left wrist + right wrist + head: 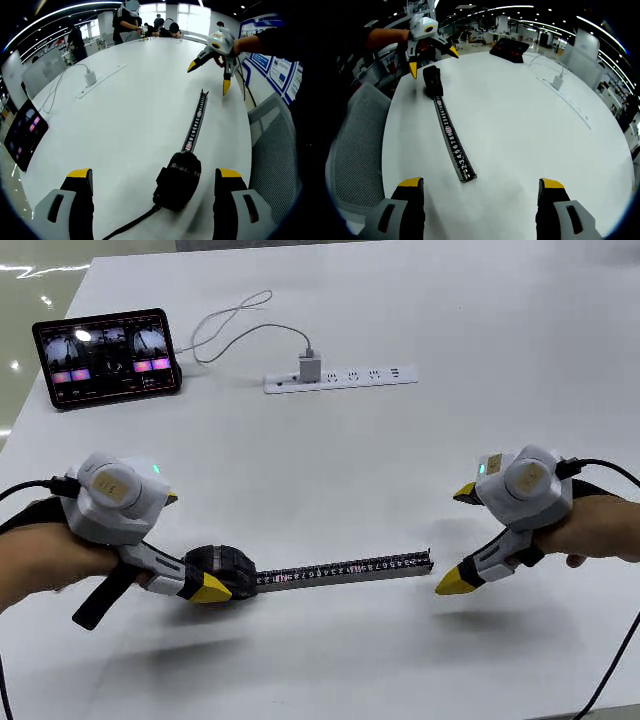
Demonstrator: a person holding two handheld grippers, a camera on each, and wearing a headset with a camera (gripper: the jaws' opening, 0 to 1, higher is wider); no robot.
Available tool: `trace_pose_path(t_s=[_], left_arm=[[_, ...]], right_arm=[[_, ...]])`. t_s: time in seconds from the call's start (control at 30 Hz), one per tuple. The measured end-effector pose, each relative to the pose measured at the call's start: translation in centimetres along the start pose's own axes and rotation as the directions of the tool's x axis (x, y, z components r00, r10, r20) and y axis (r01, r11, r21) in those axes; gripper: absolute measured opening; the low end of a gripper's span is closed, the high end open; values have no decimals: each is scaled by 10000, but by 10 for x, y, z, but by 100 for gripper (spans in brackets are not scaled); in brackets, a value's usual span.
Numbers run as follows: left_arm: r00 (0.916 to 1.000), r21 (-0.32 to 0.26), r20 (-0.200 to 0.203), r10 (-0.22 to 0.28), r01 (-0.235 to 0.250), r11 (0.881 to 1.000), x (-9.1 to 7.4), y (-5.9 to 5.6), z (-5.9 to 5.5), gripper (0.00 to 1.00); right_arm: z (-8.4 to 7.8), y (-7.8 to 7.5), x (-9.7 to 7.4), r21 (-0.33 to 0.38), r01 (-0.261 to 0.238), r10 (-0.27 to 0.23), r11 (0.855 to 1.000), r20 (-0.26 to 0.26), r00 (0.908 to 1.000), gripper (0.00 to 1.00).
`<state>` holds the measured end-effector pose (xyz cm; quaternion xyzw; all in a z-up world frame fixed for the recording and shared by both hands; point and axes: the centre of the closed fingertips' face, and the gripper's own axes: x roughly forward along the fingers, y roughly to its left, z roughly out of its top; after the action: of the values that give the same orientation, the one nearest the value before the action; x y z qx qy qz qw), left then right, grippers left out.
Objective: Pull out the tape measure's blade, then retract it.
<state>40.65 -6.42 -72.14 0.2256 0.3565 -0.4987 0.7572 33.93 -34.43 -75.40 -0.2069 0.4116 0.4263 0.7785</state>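
A black tape measure lies on the white table, its blade drawn out flat to the right. My left gripper is open with the case between its yellow-tipped jaws; in the left gripper view the case sits in the gap of the left gripper, touching neither jaw. My right gripper is open just right of the blade's end. In the right gripper view the blade ends just ahead of the right gripper, slightly left of centre, and nothing is between its jaws.
A tablet with a lit screen lies at the back left. A white power strip holds a charger whose cable loops toward the tablet. A mesh chair stands at the table's near edge. People sit far off.
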Motion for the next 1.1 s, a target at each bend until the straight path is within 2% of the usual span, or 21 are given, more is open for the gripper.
trace_pose_path(t_s=[0.03,0.17,0.4,0.43,0.47,0.53,0.6,0.63,0.7,0.77,0.83,0.93,1.1], left_arm=[[9997,-264,173,178,-173,9995,-2,4,0,99],[9946,-1170,983,348,-232,9929,-8,8,5,99],[9901,-1938,1017,968,-757,9781,-21,21,-10,99],[9904,-1933,961,999,-799,9779,-22,21,-13,99],[9851,-1709,1142,1286,-1080,9793,-25,24,-12,99],[9832,-1690,1026,1509,-1323,9767,-28,26,-18,99],[9795,-1732,1284,1551,-1318,9760,-31,25,-17,99],[9800,-1711,1279,1525,-1296,9767,-31,23,-19,99],[9803,-1653,1106,1640,-1445,9756,-30,23,-26,99],[9806,-1656,1160,1578,-1376,9766,-31,20,-29,99],[9791,-1650,1245,1605,-1391,9764,-32,18,-31,99],[9781,-1670,1350,1584,-1351,9767,-32,13,-36,99],[9763,-1671,1451,1608,-1360,9765,-35,6,-46,99]], right_arm=[[0,-3,-1,-4,224,-224,9997,34,9997,96],[-1,-3,-2,253,331,-337,9991,241,9991,99],[-6,-2,-5,533,442,-464,9976,408,9981,99],[-5,-1,-6,626,398,-431,9972,523,9977,99],[-6,-1,-7,644,436,-471,9970,538,9974,99],[-7,-1,-10,610,562,-600,9966,629,9962,99],[-8,1,-12,656,555,-600,9963,690,9958,99],[-4,3,-13,644,481,-544,9968,1002,9935,99],[-2,4,-17,631,619,-689,9961,1155,9909,99],[0,6,-20,660,659,-740,9956,1293,9888,99],[-2,5,-22,749,828,-919,9937,1267,9877,99],[-3,10,-24,829,758,-867,9937,1373,9867,99],[-5,10,-30,1001,1112,-1263,9887,1599,9790,99]])
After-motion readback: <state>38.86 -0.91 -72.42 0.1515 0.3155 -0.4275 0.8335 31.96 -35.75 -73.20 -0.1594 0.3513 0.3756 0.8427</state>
